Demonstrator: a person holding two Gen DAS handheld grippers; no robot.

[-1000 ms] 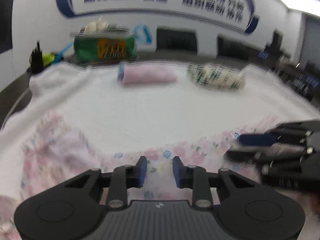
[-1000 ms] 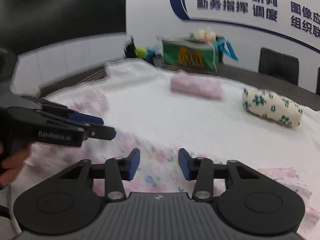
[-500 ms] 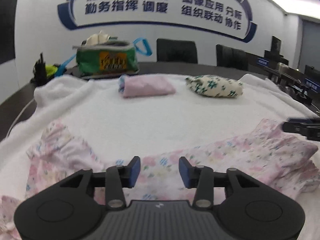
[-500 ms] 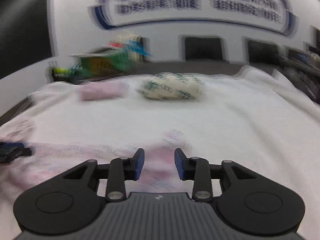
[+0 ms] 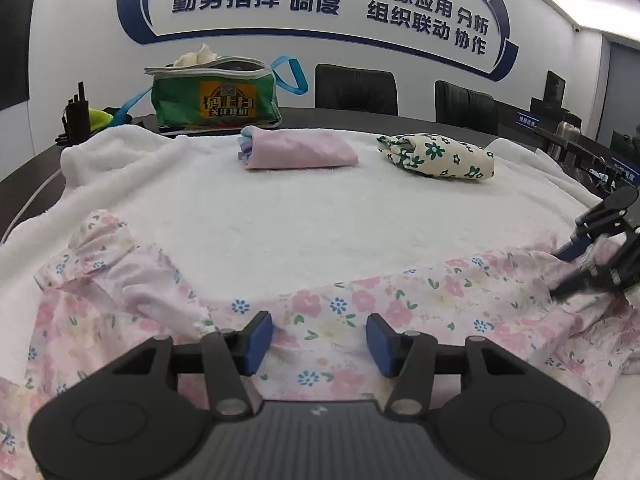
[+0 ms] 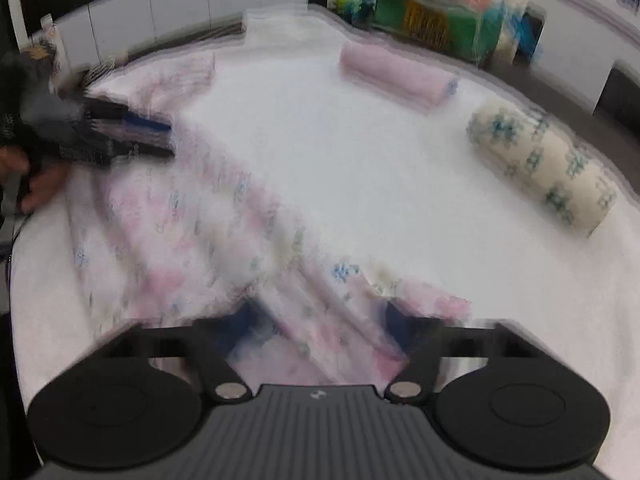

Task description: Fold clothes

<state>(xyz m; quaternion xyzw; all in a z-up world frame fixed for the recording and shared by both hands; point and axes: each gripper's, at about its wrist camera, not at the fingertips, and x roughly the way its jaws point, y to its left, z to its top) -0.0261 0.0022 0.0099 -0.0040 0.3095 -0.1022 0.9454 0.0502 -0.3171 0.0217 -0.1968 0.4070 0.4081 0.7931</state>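
Note:
A pink floral garment (image 5: 360, 312) lies spread and wrinkled on a white towel (image 5: 304, 224). My left gripper (image 5: 318, 338) is open and hovers over the garment's middle edge. My right gripper (image 6: 320, 320) is open, low over the garment's right end (image 6: 192, 232); this view is blurred. In the left wrist view the right gripper (image 5: 576, 270) sits at the far right, its fingers on either side of a fold of the cloth. In the right wrist view the left gripper (image 6: 156, 136) is at the far left over the garment.
A folded pink cloth (image 5: 300, 152) and a rolled cream floral cloth (image 5: 436, 156) lie at the towel's far side. A green bag (image 5: 212, 96) stands behind them on the dark table. Black chairs (image 5: 356, 88) line the back wall.
Both grippers have opened wider. The right gripper has swung to the garment's right end and dropped low over it. The left gripper has stayed over the middle.

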